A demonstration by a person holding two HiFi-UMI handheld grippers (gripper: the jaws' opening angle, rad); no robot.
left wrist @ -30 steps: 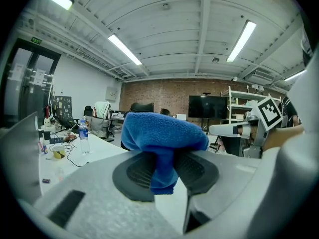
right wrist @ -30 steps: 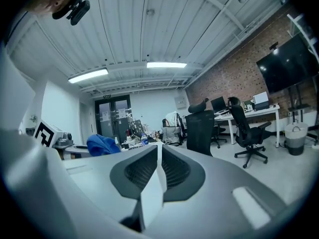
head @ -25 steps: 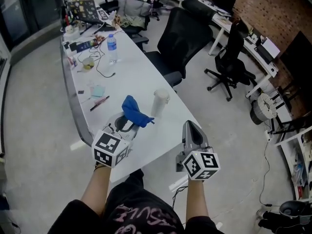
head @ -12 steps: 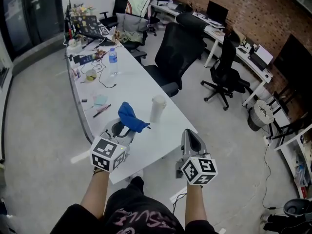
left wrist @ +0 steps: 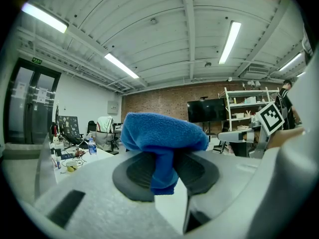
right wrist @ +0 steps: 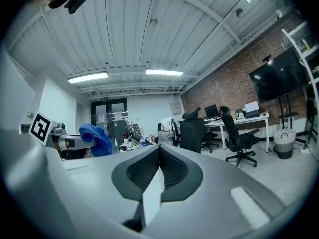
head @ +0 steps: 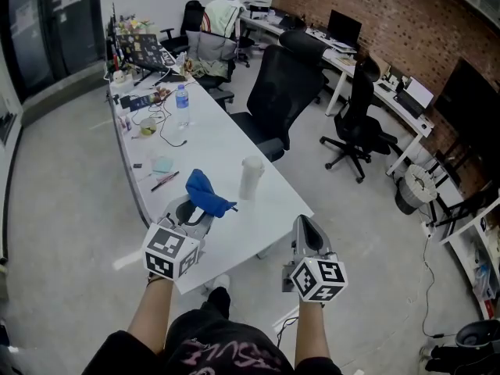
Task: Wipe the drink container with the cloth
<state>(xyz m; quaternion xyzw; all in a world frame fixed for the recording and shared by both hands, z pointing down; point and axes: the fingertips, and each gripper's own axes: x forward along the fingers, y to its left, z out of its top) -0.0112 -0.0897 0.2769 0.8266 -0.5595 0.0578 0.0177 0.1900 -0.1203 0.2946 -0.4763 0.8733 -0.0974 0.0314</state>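
A blue cloth (head: 205,195) bunches out of my left gripper (head: 195,208), which is shut on it above the near end of the white table (head: 211,131). In the left gripper view the cloth (left wrist: 162,143) hangs pinched between the two dark pads. The drink container, a pale translucent cup (head: 251,178), stands upright on the table just right of the cloth, untouched. My right gripper (head: 306,229) is shut with nothing in it, held off the table's near right corner, over the floor. In the right gripper view its jaws (right wrist: 158,156) meet, and the cloth (right wrist: 97,139) shows at left.
A water bottle (head: 183,105), cables, a small bowl and pens lie farther up the table. A laptop (head: 144,55) and clutter fill its far end. Black office chairs (head: 285,92) stand right of the table, desks with monitors along the brick wall.
Both grippers sit slightly lower and nearer in the head view as the head camera tilted up; the cloth stays gripped and the cup has not moved.
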